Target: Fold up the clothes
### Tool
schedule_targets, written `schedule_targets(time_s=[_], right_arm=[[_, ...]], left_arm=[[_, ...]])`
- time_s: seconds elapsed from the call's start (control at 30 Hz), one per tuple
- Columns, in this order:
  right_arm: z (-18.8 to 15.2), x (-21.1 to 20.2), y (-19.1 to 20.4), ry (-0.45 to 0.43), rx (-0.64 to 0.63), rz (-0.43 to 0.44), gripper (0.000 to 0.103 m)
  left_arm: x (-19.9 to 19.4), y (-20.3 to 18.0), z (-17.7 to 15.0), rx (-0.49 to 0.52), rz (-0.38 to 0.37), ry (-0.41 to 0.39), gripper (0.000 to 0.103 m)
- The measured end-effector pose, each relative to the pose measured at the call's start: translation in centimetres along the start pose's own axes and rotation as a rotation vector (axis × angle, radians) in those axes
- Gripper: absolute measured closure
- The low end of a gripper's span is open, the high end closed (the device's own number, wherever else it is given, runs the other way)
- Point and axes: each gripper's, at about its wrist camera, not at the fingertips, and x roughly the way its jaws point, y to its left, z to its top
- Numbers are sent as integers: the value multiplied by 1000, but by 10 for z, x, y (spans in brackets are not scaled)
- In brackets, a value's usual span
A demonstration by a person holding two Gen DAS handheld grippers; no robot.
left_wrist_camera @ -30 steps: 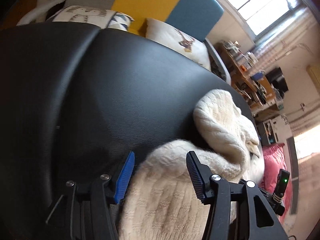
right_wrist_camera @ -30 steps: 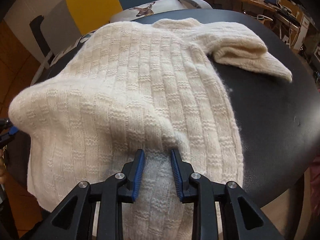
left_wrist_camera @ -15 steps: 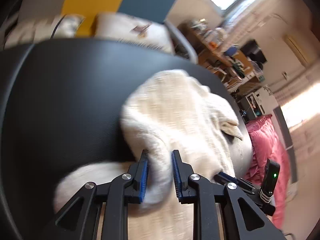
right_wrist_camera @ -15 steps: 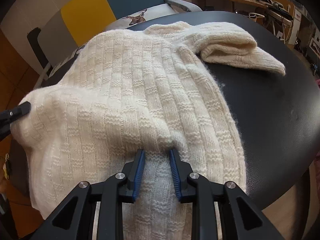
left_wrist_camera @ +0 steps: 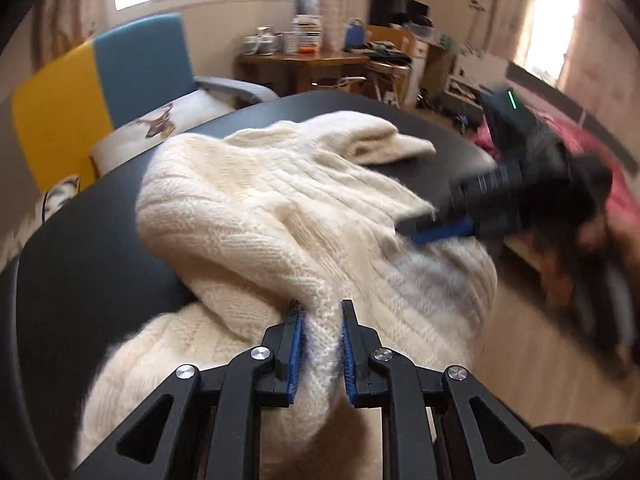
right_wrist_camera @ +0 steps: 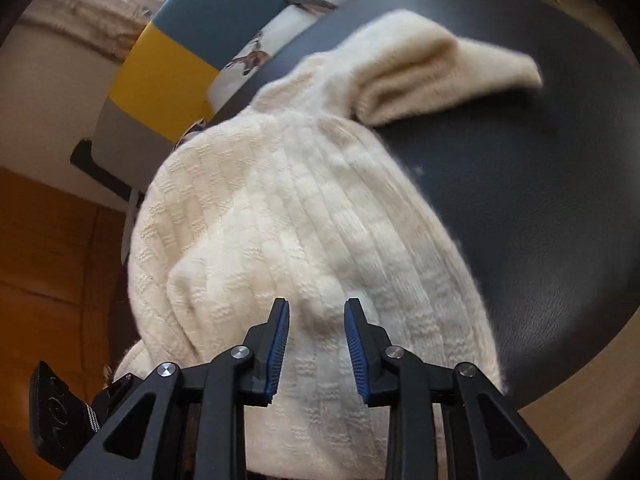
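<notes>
Here your left gripper was closing, its blue pads pinched on a knitted edge of the cream sweater, which ran up between the jaws. Your right gripper was opening; the knit bulged in the gap, but the pads stood clear of it on both sides. Seen from the left wrist, that right gripper reached in from the right, blurred, over the sweater's near right part. The sweater lay bunched across the near edge of the black round tabletop, with part of it hanging over that edge toward you. One sleeve was folded back on itself toward the far edge. Beyond the far edge stood a yellow and blue chair with a deer-print cushion on its seat.
</notes>
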Motion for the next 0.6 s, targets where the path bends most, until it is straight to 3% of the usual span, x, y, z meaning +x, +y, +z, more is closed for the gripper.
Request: schedule_targets(time_s=[0.1, 0.23, 0.37, 0.47, 0.57, 0.6], right_arm=[[29, -6, 66, 41, -228, 34, 68], [48, 23, 144, 192, -423, 24, 56], [53, 79, 174, 321, -520, -182, 54], [51, 109, 177, 384, -528, -287, 54], [42, 123, 171, 407, -538, -327, 69], [39, 123, 168, 395, -559, -345, 78]], left_arm=[[5, -13, -3, 80, 37, -9, 86], [8, -15, -3, 120, 55, -21, 85], [9, -24, -7, 155, 80, -37, 84], [10, -30, -11, 178, 100, -45, 84], [10, -31, -12, 180, 105, -50, 82], [10, -30, -12, 177, 102, -50, 82]])
